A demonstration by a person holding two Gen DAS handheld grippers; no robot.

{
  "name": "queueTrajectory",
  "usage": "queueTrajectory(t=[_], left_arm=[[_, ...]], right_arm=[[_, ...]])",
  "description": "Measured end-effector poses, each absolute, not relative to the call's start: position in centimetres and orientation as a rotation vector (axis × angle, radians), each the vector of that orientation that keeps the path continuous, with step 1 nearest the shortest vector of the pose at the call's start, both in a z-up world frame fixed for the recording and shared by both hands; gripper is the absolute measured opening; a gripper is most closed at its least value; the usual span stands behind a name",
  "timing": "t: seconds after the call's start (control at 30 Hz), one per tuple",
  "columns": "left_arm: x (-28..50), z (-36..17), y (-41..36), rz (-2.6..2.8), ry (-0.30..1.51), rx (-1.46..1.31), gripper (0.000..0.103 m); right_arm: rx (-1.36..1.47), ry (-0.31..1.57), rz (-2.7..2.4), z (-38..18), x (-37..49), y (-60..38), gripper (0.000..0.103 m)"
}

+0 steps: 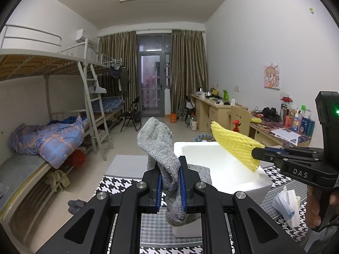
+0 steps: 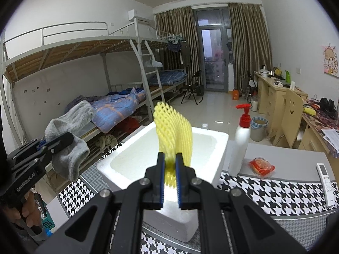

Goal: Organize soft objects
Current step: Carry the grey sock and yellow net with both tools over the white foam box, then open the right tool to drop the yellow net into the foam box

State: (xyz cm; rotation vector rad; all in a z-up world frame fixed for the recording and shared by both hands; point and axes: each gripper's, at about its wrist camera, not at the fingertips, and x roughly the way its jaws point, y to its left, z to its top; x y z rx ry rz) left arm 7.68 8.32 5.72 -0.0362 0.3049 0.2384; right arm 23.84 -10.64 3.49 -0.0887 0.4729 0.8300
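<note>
My left gripper (image 1: 170,169) is shut on a grey sock (image 1: 157,141), held up in the air with its toe hanging below the fingers; the sock also shows in the right wrist view (image 2: 67,135). My right gripper (image 2: 170,163) is shut on a yellow foam net sleeve (image 2: 174,131), held upright above a white foam box (image 2: 216,163). In the left wrist view the sleeve (image 1: 235,146) hangs over the box (image 1: 211,158), to the right of the sock. The box looks empty inside.
The box stands on a table with a houndstooth cloth (image 2: 275,194). On it are a white pump bottle (image 2: 239,146), a red snack packet (image 2: 261,166), a remote (image 2: 326,180) and crumpled tissue with a mask (image 1: 286,205). Bunk beds (image 2: 84,74) stand left, desks (image 1: 218,110) right.
</note>
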Motion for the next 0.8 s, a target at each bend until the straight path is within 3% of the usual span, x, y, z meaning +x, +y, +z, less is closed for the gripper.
queueTrajectory(t=[0.5,0.57,0.63,0.7,0.8], left_arm=[[7.8,5.5,9.1,0.252,0.311,-0.059,0.014],[7.9,5.4,9.2,0.254,0.313,-0.062,0.014],[7.9,5.4,9.2,0.255,0.316,-0.065,0.014],[7.9,5.3,9.3,0.254,0.318,-0.069,0.014],[8.0,5.3,9.4,0.251,0.32,-0.073,0.014]], right_arm=[[-0.108,0.535,0.83,2.3,25.0,-8.6,0.013],[-0.112,0.543,0.83,2.2,25.2,-8.3,0.021],[-0.109,0.538,0.826,2.0,25.2,-8.3,0.05],[-0.108,0.526,0.817,2.0,25.1,-8.3,0.058],[-0.115,0.527,0.819,2.1,25.0,-8.2,0.058]])
